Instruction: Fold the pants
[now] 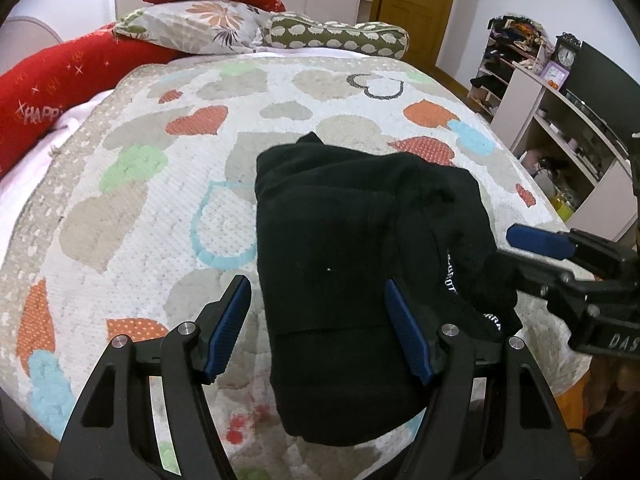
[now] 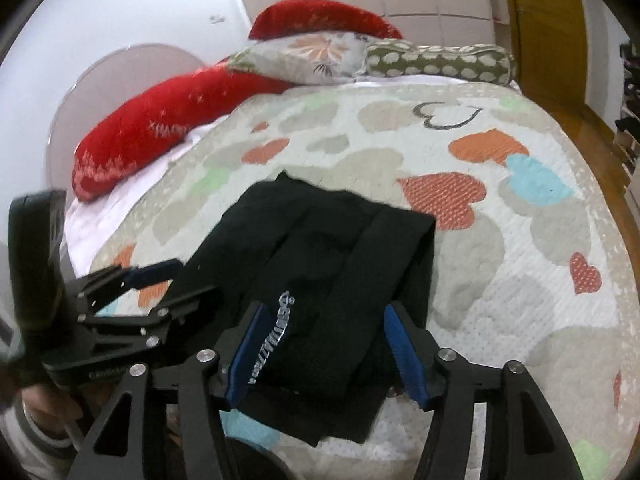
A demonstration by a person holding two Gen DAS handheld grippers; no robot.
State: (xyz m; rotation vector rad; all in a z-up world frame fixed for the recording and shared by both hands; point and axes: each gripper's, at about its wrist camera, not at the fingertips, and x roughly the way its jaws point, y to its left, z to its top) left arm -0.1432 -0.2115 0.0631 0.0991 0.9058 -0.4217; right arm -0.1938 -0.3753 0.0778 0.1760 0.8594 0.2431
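The black pants (image 1: 352, 264) are lying folded into a compact bundle on the bed (image 1: 160, 208), over its heart-patterned quilt. The left gripper (image 1: 320, 332) is hovering at the bundle's near edge, jaws standing apart with nothing pinched. The right gripper (image 2: 324, 356) is straddling the bundle's near end, jaws apart, pads not visibly pressing. Only the left wrist view is showing the shelf unit (image 1: 560, 120) and clock (image 1: 566, 54); only the right wrist view is showing the person's hand (image 2: 40, 404) gripping the left tool.
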